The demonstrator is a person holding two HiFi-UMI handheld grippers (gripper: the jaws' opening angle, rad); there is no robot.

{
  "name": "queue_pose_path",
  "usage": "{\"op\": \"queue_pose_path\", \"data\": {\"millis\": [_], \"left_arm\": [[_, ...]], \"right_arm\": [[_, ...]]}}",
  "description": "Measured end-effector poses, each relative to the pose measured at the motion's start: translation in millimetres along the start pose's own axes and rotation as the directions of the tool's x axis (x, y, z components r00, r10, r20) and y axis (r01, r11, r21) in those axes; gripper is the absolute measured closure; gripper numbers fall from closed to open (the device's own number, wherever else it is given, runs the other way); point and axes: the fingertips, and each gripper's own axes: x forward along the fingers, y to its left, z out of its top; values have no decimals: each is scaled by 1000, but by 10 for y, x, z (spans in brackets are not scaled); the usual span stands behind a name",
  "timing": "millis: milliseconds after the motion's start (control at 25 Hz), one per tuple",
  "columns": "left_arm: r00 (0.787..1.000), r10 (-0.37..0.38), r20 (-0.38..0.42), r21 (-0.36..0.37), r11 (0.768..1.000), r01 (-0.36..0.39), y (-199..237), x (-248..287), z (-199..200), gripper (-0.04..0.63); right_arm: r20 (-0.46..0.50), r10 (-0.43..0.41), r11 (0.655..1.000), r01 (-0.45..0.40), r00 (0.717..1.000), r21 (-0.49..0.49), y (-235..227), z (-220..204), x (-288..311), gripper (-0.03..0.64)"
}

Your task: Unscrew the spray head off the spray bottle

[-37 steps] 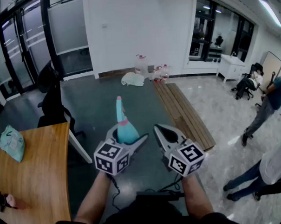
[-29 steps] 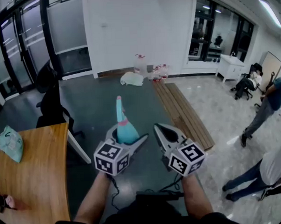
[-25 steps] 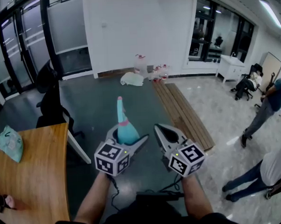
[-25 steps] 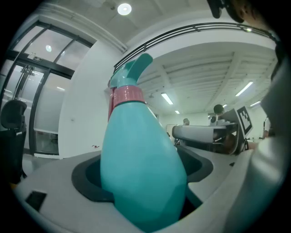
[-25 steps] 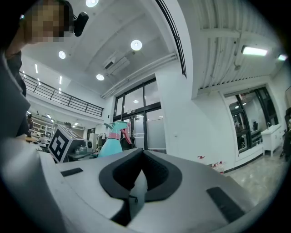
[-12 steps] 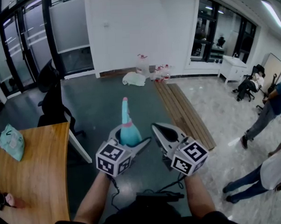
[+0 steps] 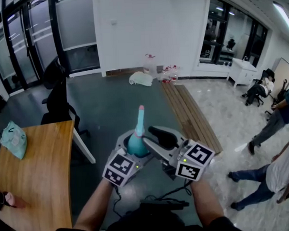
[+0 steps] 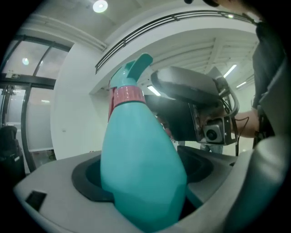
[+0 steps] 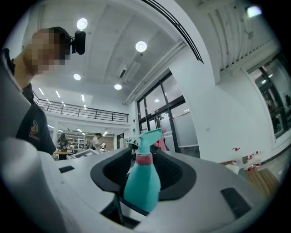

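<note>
My left gripper point(image 7: 134, 149) is shut on the body of a teal spray bottle point(image 7: 136, 142), held in the air with its neck pointing away from me. The teal spray head point(image 8: 136, 68) sits above a pink collar point(image 8: 128, 95). My right gripper point(image 7: 153, 139) has come in close from the right, and its jaws have just been opening. In the right gripper view the bottle point(image 9: 142, 184), its collar point(image 9: 144, 159) and spray head point(image 9: 148, 139) stand between the wide jaws. The pads do not press on the bottle.
A wooden table point(image 7: 37, 174) is at the left with a teal bag point(image 7: 14, 140) on it. A black chair point(image 7: 57, 99) stands behind it. Wooden planks point(image 7: 187, 115) lie on the floor. People point(image 7: 278, 107) stand at the right.
The right gripper has swung left to the bottle and its jaws have opened. The left gripper has shifted right and lower with the bottle, which now leans slightly right.
</note>
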Motion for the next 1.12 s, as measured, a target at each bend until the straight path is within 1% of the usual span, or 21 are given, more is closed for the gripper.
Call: {"op": "queue_pose_path", "data": {"millis": [120,240,280,320,400,520,680,840,960,1080,1120], "left_arm": [[1000,15,-26,51,999,-14,-70,-35,-52,164],[999,-2,-36,93,996,6,-173,-76,-81,164],[999,-19,-33,97,995,22,-209,-96,-88,164],[999,-40,-27,94,995,43,-245,-119,-92,164],[995,-97,-14,74,992,97,-319,-168,-90,164],[981,-195,6,45,980,194,-458,-229,-46,166],[945,-327,30,29,945,326,-665,-315,31,167],[902,-429,46,29,903,428,-773,-404,97,167],[857,-512,52,37,859,511,-956,-474,112,167],[813,-580,45,58,814,578,-1081,-533,96,169],[795,-605,46,61,796,602,-1115,-558,92,169]], "right_arm": [[-36,1,1000,-1,999,-10,59,-70,49,451],[-64,12,999,-15,998,-40,132,-134,70,453],[-71,17,998,-21,997,-54,158,-156,70,453],[-76,22,998,-27,997,-64,183,-172,66,472],[-82,31,997,-37,996,-72,229,-187,50,476],[-84,52,996,-58,995,-69,291,-170,-8,476],[-81,95,993,-100,992,-55,388,-132,-117,477],[-81,130,990,-134,988,-46,457,-84,-165,477],[-80,173,983,-177,982,-42,551,-89,-280,477],[-83,202,978,-206,976,-42,622,-92,-362,477],[-83,213,975,-217,974,-40,644,-93,-379,477]]}}
